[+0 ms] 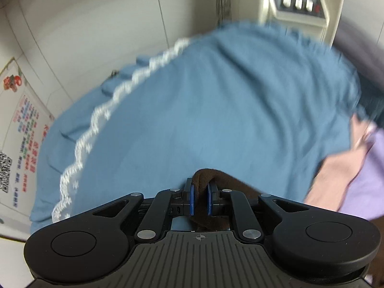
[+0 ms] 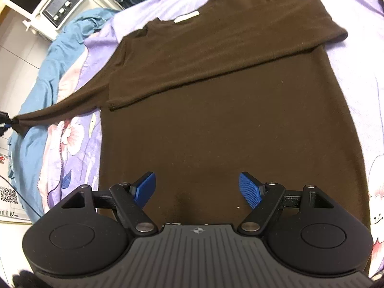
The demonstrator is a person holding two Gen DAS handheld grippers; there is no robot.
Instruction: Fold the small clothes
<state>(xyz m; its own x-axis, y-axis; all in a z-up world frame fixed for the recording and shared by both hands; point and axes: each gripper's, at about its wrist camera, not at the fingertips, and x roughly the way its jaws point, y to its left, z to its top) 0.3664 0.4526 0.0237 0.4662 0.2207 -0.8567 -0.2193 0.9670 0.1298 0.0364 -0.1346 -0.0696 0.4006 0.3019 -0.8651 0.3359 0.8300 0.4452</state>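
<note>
Pinching the sleeve (image 2: 60,108) end tight in our left tongs (image 1: 200,199), we draw it off past the bed's (image 2: 360,48) left edge so it is taut for folding over. The brown sweater (image 2: 228,120) lies flat mid-bed, its other sleeve already across the chest; our right tongs (image 2: 197,192) hover wide apart and empty near its hem, probably ready to steady it.

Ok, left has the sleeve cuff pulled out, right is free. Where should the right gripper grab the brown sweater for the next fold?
Probably the bottom hem of the brown sweater, near its right corner, coming in low from the near edge. The body lies flat on the floral bedsheet with one sleeve already folded across the chest, and the open right gripper hovers just above the hem. The left gripper holds the other cuff.
</note>
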